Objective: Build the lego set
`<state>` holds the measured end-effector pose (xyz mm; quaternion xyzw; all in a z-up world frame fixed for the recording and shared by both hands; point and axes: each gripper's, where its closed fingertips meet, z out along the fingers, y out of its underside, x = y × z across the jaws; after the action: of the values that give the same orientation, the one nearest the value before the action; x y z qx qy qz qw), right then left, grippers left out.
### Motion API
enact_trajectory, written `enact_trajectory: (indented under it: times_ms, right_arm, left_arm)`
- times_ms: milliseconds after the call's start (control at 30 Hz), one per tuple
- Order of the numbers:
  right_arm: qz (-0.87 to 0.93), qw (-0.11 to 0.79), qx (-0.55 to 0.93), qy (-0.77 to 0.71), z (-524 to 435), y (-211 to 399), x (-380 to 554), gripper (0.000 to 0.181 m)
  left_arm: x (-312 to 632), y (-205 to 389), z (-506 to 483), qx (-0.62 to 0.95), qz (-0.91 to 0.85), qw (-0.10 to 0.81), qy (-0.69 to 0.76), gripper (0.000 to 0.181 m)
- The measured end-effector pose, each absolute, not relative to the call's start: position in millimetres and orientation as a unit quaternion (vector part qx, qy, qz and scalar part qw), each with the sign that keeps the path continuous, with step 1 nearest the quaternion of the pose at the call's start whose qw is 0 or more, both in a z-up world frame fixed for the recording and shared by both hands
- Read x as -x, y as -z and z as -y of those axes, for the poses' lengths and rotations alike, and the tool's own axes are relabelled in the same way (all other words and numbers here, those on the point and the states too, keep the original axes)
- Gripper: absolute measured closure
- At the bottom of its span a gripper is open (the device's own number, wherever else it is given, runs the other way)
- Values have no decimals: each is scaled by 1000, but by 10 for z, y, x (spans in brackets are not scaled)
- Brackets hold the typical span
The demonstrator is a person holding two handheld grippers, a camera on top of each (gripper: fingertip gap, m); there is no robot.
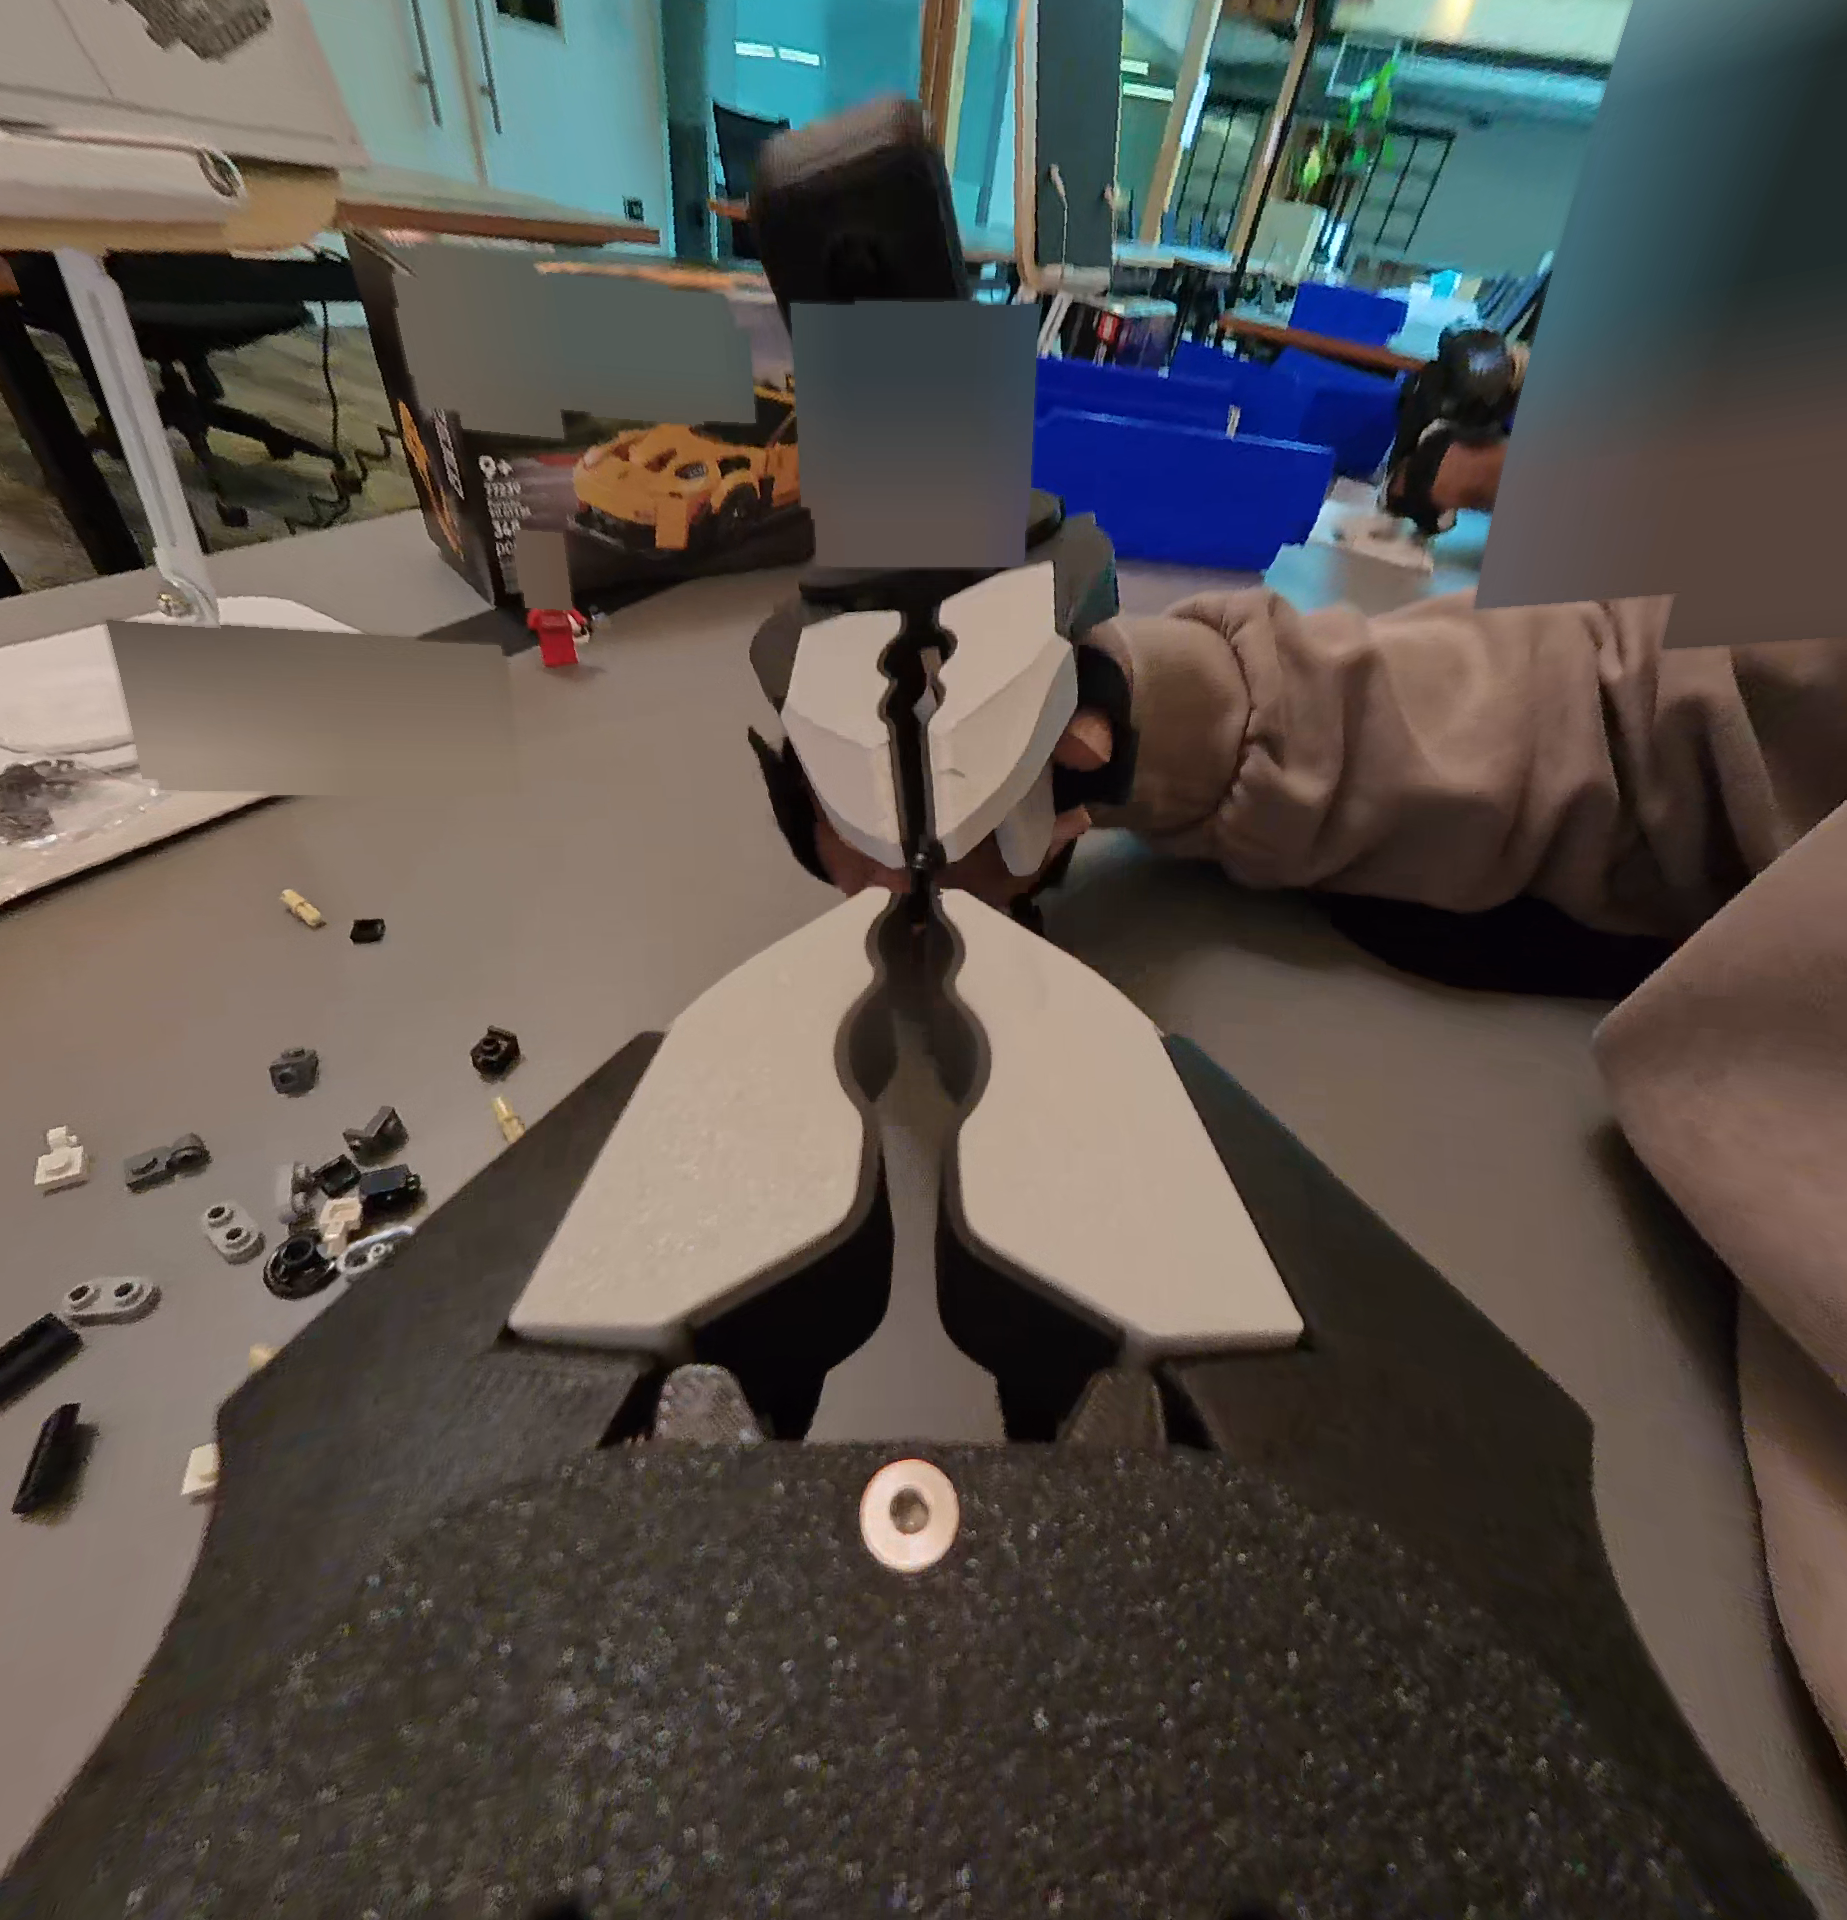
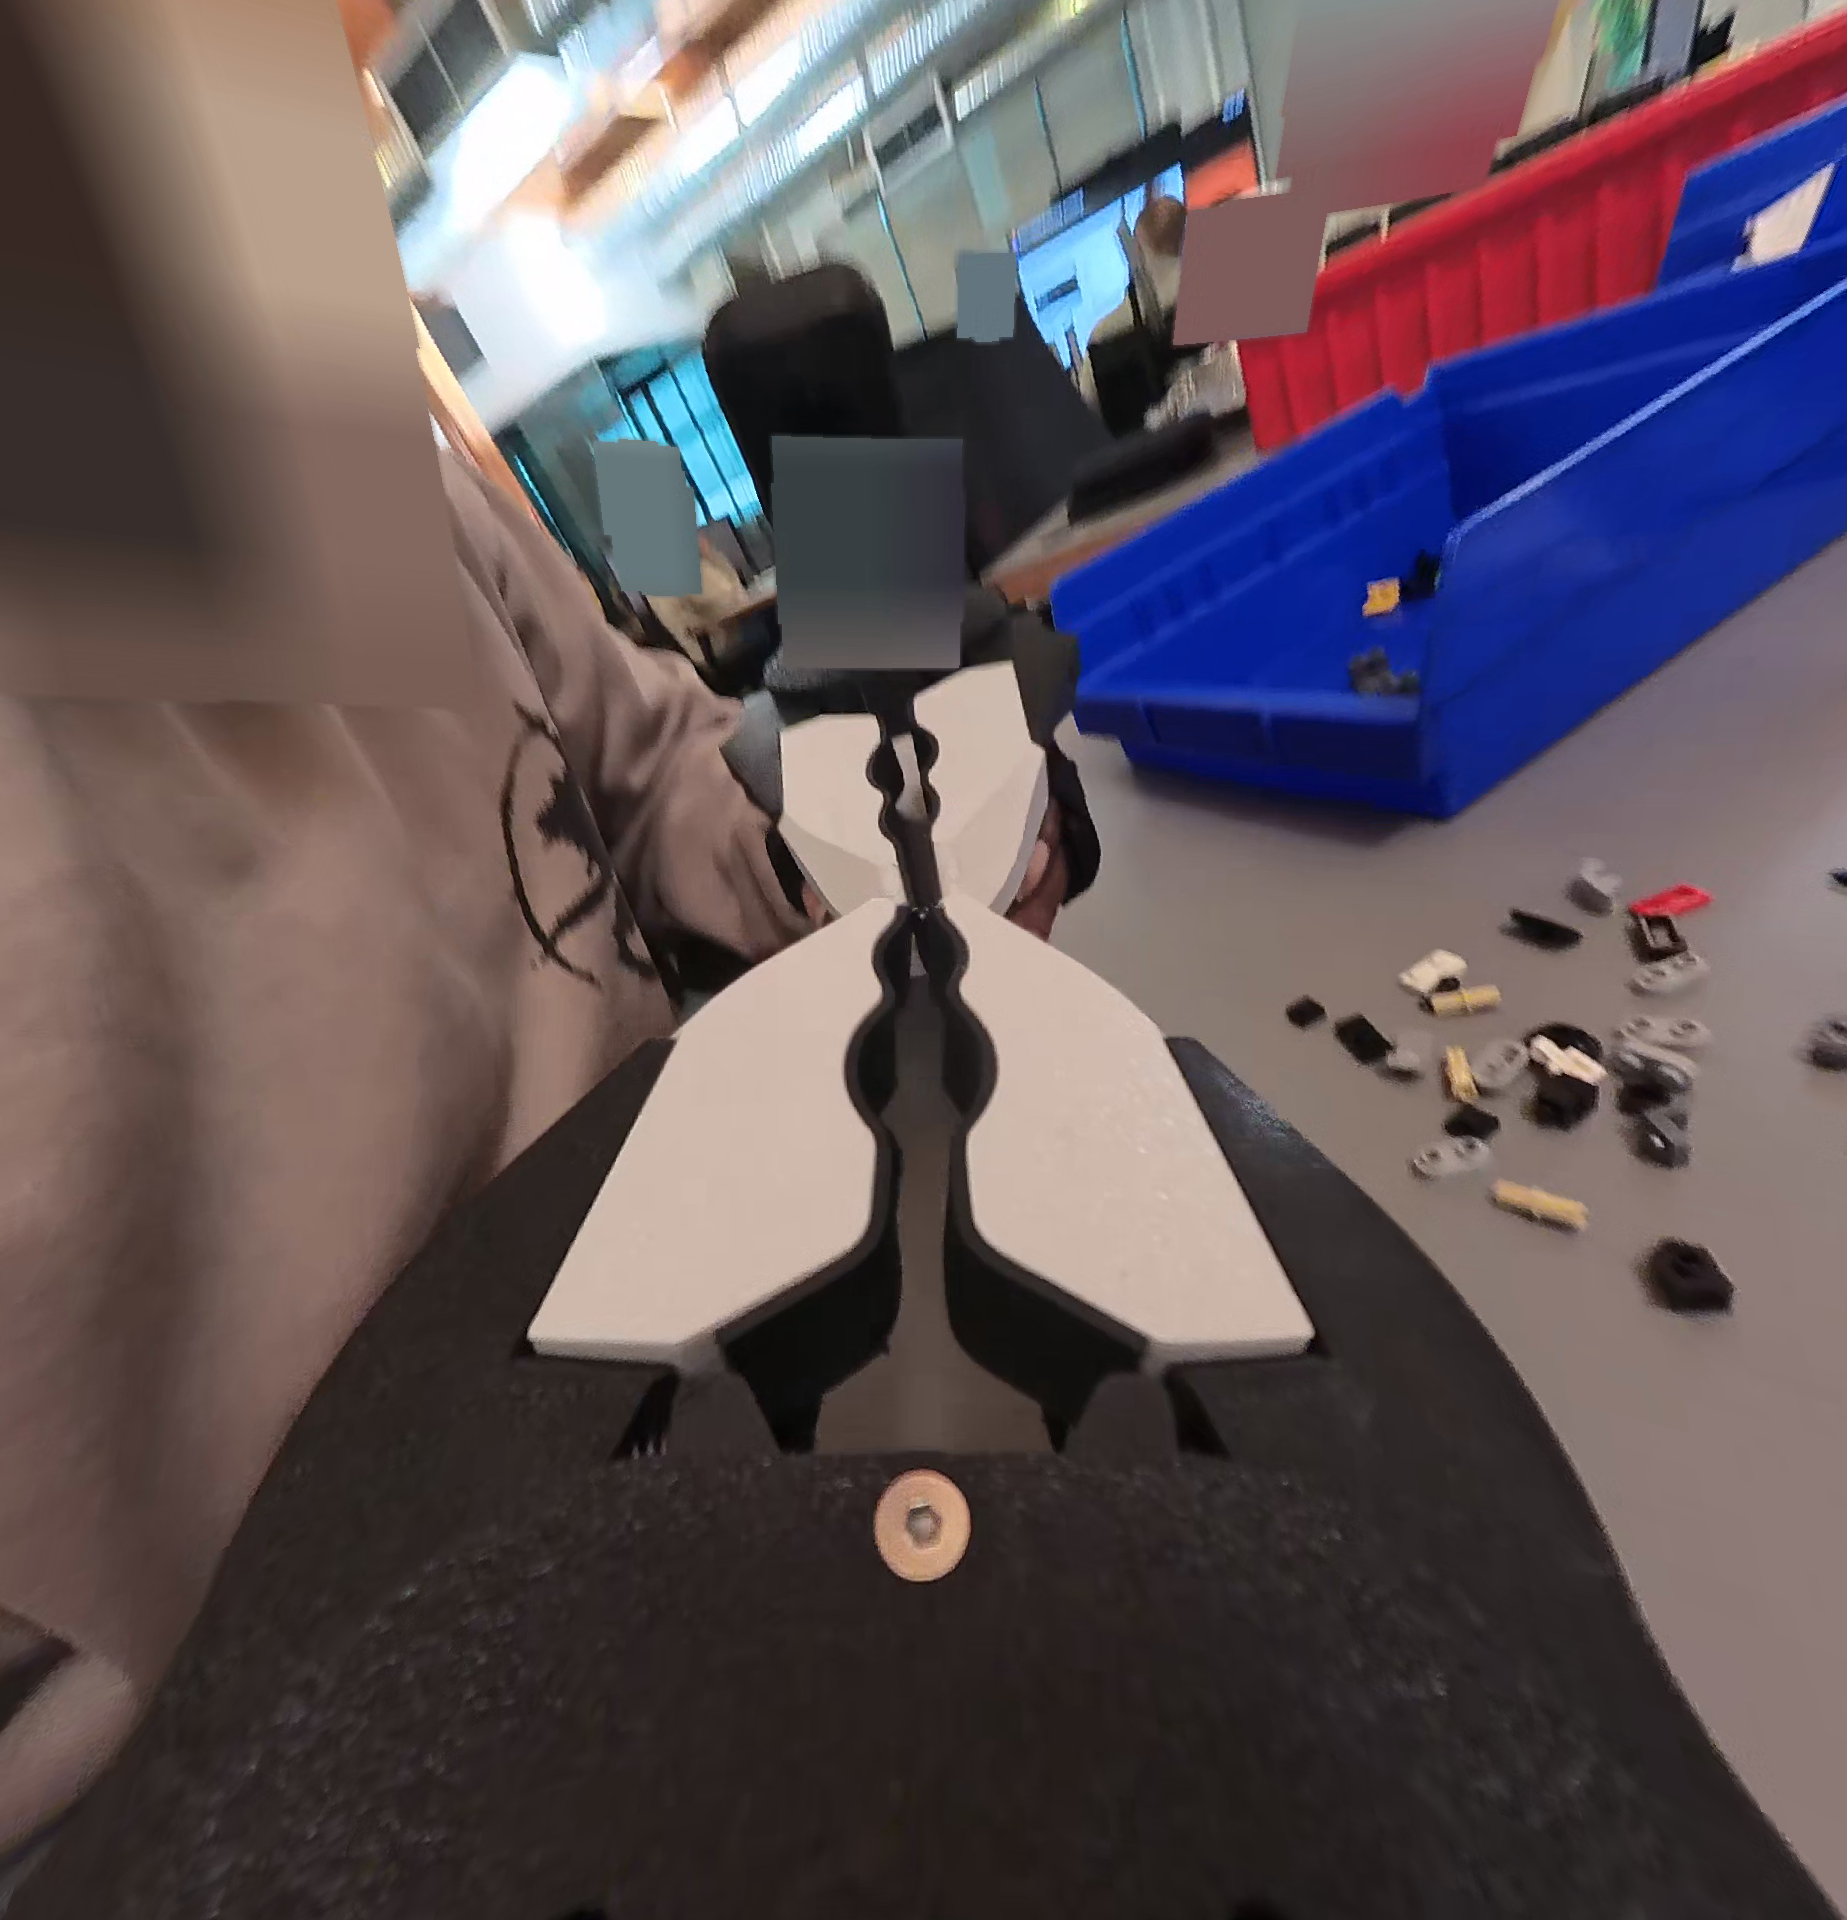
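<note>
The left gripper and the right gripper meet tip to tip above the grey table, each clenched on one end of a thin black rod-like lego piece whose long axis runs straight from one claw into the other, so neither hand is nearer and any joining push or pull must go along that line. The loose small black, grey and tan lego parts lie scattered near the left gripper's left side, well apart from the tips. The blue plastic bin and the lego box with a yellow car stand farther back, leaving open table beneath the rod.
</note>
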<state>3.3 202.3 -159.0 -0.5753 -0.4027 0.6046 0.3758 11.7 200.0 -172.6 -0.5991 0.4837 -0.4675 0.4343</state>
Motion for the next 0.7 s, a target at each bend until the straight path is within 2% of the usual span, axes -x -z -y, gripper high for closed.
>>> enact_trajectory:
  times_ms: [267, 500, 700]
  right_arm:
    - [439, 362, 597, -565, -1997, 1741, -85, 181]
    - [464, 370, 635, -495, -2075, 1885, -91, 168]
    - [470, 367, 654, -466, -2104, 1963, -35, 169]
  left_arm:
    - [-120, 1903, -2000, 617, -507, 406, 444, 178]
    - [-97, 2005, -2088, 643, -500, 397, 424, 178]
    - [-87, 2055, -2119, 649, -512, 405, 391, 178]
